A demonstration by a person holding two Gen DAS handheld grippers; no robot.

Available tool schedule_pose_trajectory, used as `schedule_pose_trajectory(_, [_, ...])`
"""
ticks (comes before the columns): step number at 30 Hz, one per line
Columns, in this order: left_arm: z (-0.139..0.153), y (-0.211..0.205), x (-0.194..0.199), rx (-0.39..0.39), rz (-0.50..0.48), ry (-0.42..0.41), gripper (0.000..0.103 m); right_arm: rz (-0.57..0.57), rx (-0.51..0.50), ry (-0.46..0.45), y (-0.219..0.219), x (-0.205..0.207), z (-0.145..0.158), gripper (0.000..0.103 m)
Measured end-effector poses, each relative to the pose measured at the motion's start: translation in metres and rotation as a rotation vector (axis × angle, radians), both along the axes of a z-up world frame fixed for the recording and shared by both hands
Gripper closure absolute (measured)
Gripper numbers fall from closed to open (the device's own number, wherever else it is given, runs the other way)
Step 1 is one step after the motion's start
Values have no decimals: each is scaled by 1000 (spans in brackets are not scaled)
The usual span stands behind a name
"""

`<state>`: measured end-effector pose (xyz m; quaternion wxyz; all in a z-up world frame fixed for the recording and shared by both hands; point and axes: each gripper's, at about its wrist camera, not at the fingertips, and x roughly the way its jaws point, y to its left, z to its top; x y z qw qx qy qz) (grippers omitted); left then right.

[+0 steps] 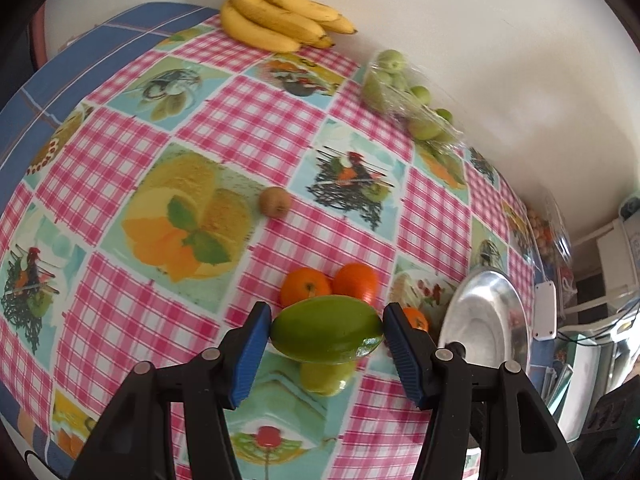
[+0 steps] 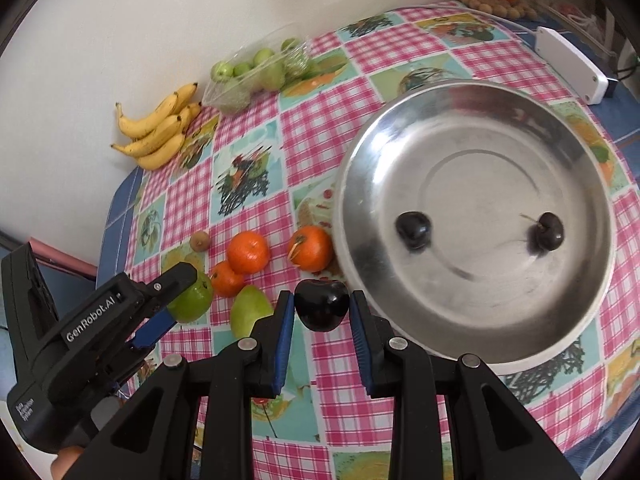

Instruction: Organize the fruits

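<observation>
My left gripper (image 1: 328, 320) is shut on a green oval fruit (image 1: 326, 336), held a little above the table. It also shows at the left of the right wrist view, where the left gripper (image 2: 178, 300) clamps that green fruit (image 2: 194, 300). My right gripper (image 2: 322, 304) is shut on a dark cherry (image 2: 321, 306) beside the near left rim of a steel bowl (image 2: 480, 152). Two more dark cherries (image 2: 414, 230) (image 2: 546, 232) lie in the bowl. A second green fruit (image 2: 250, 314), three oranges (image 2: 248, 252) and a kiwi (image 2: 199, 240) lie on the checked tablecloth.
Bananas (image 2: 158, 128) and a clear bag of small green fruits (image 2: 260, 72) lie along the wall at the back. A white device (image 2: 572, 64) sits at the table's far right edge, with a bag of nuts (image 2: 496, 6) behind it.
</observation>
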<state>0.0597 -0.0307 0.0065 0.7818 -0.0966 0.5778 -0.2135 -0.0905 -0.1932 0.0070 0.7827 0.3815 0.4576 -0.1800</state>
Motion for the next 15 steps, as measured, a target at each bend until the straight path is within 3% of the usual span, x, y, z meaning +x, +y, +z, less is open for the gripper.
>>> schedule_pose_trajectory(15, [10,-81,-56,21,-209,-61,42,-180,24,30,-60,-55,-9,73])
